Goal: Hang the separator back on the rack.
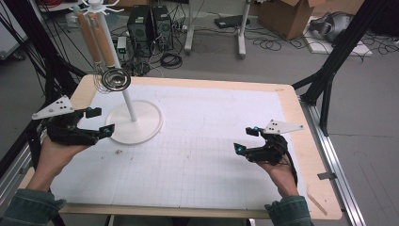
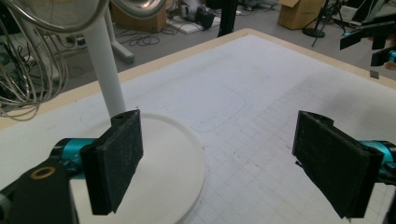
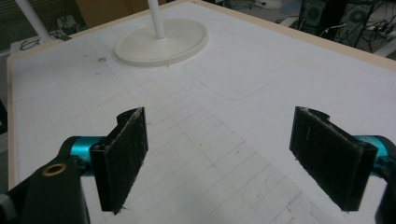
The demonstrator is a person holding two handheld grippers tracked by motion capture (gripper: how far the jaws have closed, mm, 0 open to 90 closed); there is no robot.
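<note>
A grey floor (image 1: 282, 66) lies beyond the table, strewn with black cables (image 1: 268, 44). Two dark computer towers (image 1: 149, 26) stand at the back, a cardboard box (image 1: 287, 16) to their right.

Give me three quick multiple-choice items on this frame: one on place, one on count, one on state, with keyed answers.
1. Where does the white stand sit on the table?
A. near the person's left hand-held gripper
B. near the right hand-held gripper
C. at the table's far right corner

2. How many wooden-handled utensils hang from the stand's top?
A. none
B. two
C. five

3. How are the jaws of the left hand-held gripper?
A. shut on the stand's pole
B. shut on a utensil
C. apart with nothing between them

Answers:
1 A, the high view shows the stand's round base just beside the left hand-held gripper, far from the right hand-held gripper.
2 B, two wooden handles hang side by side in the high view.
3 C, the left gripper view shows both pads wide apart over bare mat.
</note>
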